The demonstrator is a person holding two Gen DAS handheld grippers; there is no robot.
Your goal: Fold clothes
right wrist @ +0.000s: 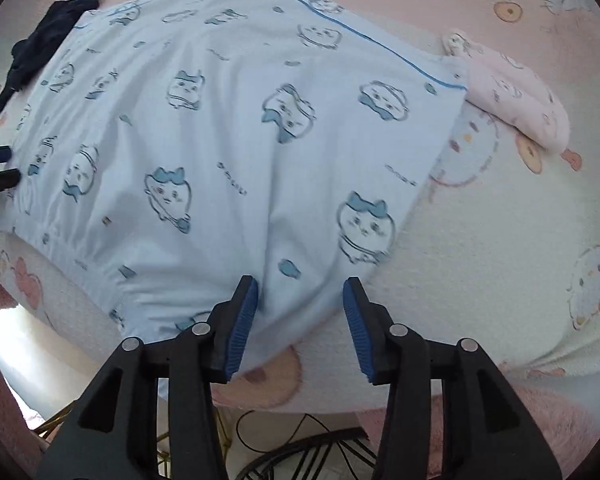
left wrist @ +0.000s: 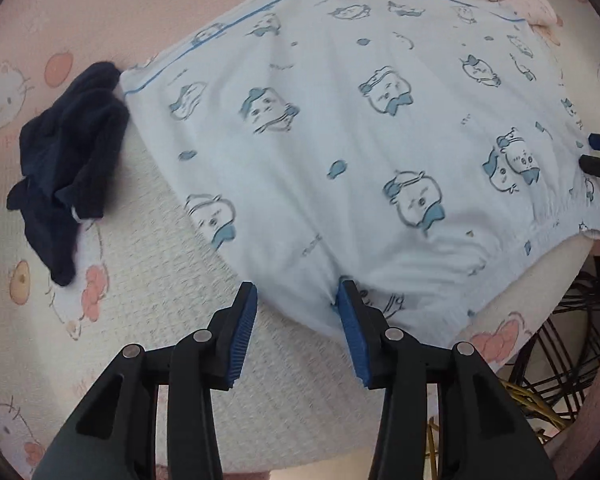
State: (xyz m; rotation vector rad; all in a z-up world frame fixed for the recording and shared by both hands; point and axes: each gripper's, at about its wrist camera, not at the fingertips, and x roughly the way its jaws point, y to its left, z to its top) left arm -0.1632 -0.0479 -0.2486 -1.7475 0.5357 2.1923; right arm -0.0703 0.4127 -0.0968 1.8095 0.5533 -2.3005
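Light blue printed garment (left wrist: pixel 360 152) lies spread across the bed (left wrist: pixel 148 272), one fold apparently done, more left. Left tool (left wrist: pixel 298 300) and right tool (right wrist: pixel 300 300) gape over its 6 o'clock edge, gripping nothing. Navy piece (left wrist: pixel 68 160) at 9 o'clock unfolded; pink piece (right wrist: pixel 512 96) at 2 o'clock looks folded.

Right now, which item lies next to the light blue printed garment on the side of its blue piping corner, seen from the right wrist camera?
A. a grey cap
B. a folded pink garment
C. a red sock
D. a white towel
B: a folded pink garment lies at the piped corner of the light blue garment.
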